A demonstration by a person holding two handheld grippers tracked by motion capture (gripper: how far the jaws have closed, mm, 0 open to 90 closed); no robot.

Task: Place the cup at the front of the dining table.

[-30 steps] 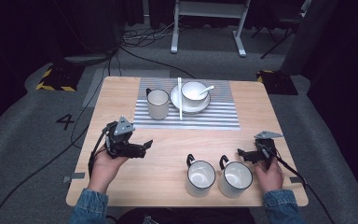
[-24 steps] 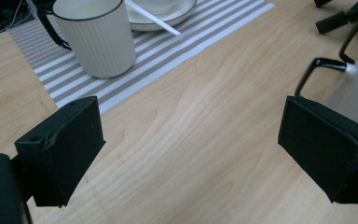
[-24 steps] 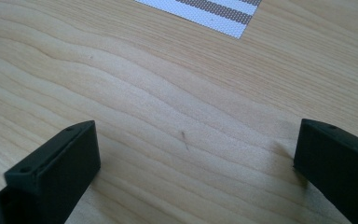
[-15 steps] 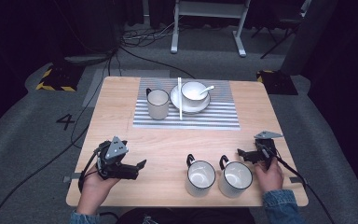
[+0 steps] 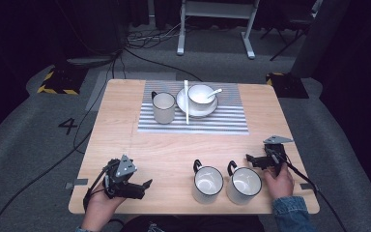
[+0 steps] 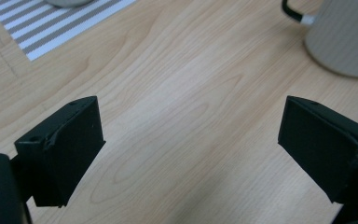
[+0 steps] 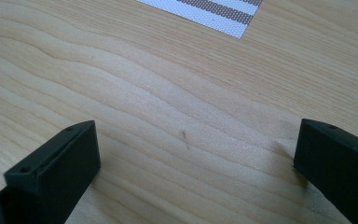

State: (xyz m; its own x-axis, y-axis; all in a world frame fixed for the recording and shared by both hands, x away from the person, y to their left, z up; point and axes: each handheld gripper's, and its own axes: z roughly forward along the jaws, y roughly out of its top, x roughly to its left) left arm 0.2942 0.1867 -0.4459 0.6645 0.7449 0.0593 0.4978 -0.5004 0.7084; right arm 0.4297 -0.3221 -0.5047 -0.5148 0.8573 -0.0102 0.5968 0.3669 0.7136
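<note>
A: Both tools are released, jaws wide apart with nothing between them. The left tool (image 5: 142, 186) rests at the near left corner of the pale wooden desk (image 5: 174, 154), pointing toward the two white ceramic mugs with black rims and handles: the left mug (image 5: 207, 183) and the right mug (image 5: 244, 185), which stand just beside each other at the near edge. The right tool (image 5: 249, 159) sits just beyond the right mug, near its rim.

B: So which goes first, in your judgement?

A: Probably the right mug, being nearest a tool. I'd bring the jaws over one side of the rim, wall between them, or close on the black handle (image 5: 231, 167), and squeeze firmly before lifting. Glazed ceramic will likely be slippery. Lift straight up, so it doesn't knock its neighbour.

B: And the surroundings?

A: A grey-and-white striped placemat (image 5: 222, 123) lies at the far middle, carrying a third white mug (image 5: 164, 107), a white plate (image 5: 183, 102) with a white bowl (image 5: 201, 94) and spoon (image 5: 214, 92), and a white stick (image 5: 186, 101) that looks like chopsticks. Around the desk: grey carpet (image 5: 38, 140), black cables (image 5: 53, 164), and a white metal stand (image 5: 215, 24) behind.
</note>
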